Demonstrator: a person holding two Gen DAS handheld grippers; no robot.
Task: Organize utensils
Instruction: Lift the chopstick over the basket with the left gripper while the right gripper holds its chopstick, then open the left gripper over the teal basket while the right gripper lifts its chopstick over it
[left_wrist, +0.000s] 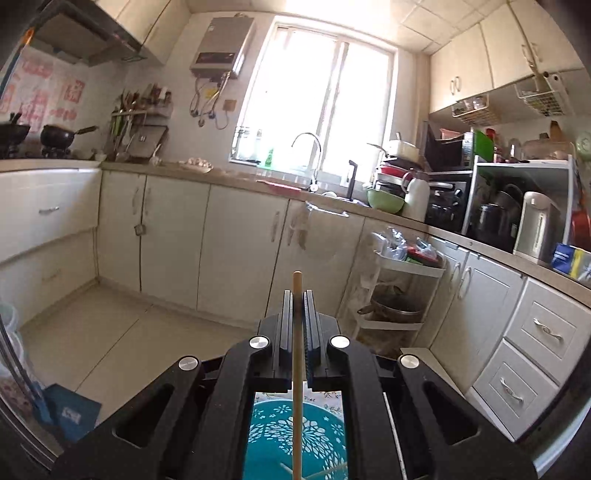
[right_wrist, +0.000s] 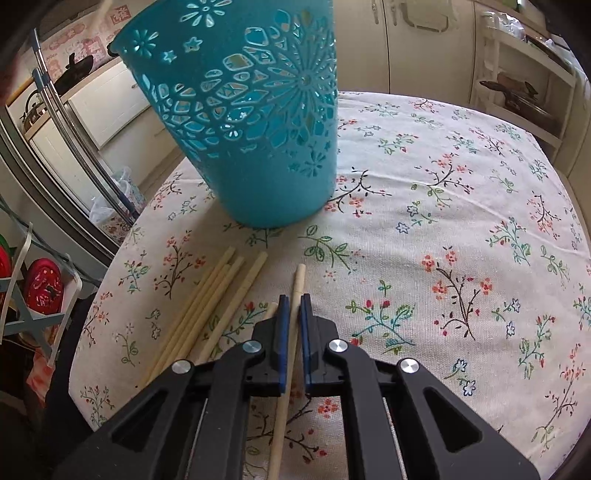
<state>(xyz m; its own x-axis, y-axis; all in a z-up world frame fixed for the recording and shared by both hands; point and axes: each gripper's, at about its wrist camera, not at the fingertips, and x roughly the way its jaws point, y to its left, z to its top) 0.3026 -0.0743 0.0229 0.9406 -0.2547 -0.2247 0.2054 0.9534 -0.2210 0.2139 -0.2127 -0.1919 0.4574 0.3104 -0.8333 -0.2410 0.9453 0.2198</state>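
**Left wrist view: chopstick lifted over basket; more left on table**

Left gripper (left_wrist: 297, 299) clamped on one chopstick (left_wrist: 297, 354), held above teal basket (left_wrist: 321, 439). Pale sticks visible inside basket, so sorting looks partly done.

Right wrist view: right gripper (right_wrist: 294, 302) closed on another chopstick (right_wrist: 291, 332), low over flowered tablecloth (right_wrist: 443, 221). Loose chopsticks (right_wrist: 207, 310) lying just beside it, near basket base. Estimate: under halfway; two in grip, at least four or five waiting.

Teal cut-out flower basket (right_wrist: 258, 122), pale chopsticks (right_wrist: 207, 310), floral cream tablecloth (right_wrist: 443, 221).
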